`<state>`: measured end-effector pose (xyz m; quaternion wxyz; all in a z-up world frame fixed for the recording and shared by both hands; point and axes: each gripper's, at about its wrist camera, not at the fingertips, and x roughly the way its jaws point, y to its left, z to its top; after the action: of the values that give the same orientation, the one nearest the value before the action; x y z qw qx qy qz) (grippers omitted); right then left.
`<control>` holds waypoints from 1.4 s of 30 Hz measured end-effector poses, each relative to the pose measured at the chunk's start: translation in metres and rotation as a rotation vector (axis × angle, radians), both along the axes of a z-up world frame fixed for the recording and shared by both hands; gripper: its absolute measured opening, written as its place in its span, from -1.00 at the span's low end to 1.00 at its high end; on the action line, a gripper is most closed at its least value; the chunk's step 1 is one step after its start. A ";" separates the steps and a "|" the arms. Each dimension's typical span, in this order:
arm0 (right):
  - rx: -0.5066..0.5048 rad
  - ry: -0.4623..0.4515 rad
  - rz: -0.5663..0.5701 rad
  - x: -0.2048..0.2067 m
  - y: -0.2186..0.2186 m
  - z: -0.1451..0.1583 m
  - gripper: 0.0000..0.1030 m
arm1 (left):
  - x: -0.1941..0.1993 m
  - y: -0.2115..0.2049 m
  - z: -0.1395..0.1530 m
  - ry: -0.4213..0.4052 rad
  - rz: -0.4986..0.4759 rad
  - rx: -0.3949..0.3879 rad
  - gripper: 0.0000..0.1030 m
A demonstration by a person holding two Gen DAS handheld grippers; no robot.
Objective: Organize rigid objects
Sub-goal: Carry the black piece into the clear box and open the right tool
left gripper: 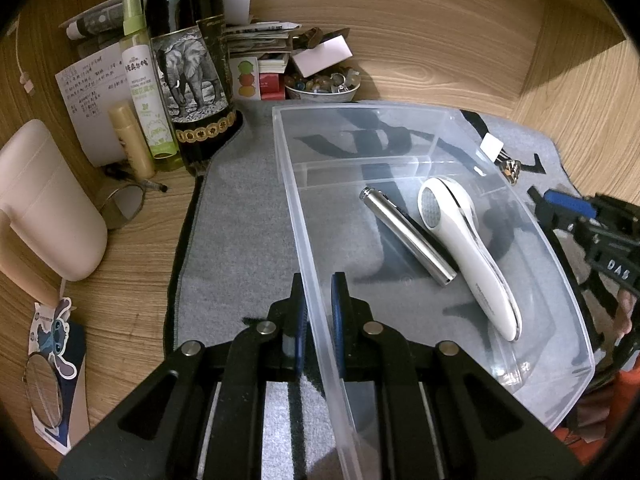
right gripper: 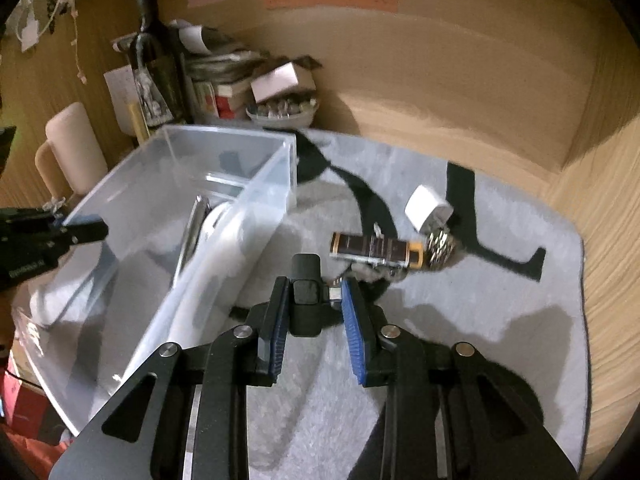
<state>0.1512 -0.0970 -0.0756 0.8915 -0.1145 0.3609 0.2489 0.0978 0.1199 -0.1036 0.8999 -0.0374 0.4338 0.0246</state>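
A clear plastic bin [left gripper: 400,120] stands on a grey mat [left gripper: 240,220]. Inside it lie a silver metal tube [left gripper: 408,236] and a white handheld device [left gripper: 468,256]. My left gripper [left gripper: 319,280] is shut on the bin's left wall, one pad on each side. My right gripper [right gripper: 314,286] is shut on a small black device [right gripper: 306,300] with a metal plug, held just above the mat to the right of the bin [right gripper: 224,216]. On the mat beyond lie a brown and yellow cylinder [right gripper: 376,250], a white plug cube [right gripper: 428,208] and a metal watch [right gripper: 440,248].
At the desk's back left stand a dark wine bottle [left gripper: 188,60], a green spray bottle [left gripper: 146,92], a pale stick [left gripper: 132,140] and a pink mug [left gripper: 44,200]. A bowl of stones [left gripper: 324,84] and stacked papers sit behind the bin. Wooden walls enclose the desk.
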 end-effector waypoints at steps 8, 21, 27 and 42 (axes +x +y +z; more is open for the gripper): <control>0.041 -0.062 0.036 -0.005 0.014 0.025 -0.54 | 0.000 0.000 0.000 0.000 0.001 0.000 -0.78; 0.060 -0.050 0.157 -0.017 0.055 0.033 -0.54 | 0.000 0.000 0.000 0.001 0.000 0.001 -0.78; 0.013 -0.008 0.217 -0.022 0.075 0.017 -0.54 | 0.000 0.000 0.000 0.000 0.001 0.000 -0.78; -0.112 0.052 0.328 -0.039 0.102 -0.010 -0.53 | 0.000 0.000 0.000 0.000 0.002 0.000 -0.78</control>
<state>0.1124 0.0046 -0.0851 0.8214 -0.2149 0.3739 0.3734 0.0977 0.1199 -0.1039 0.8999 -0.0379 0.4338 0.0255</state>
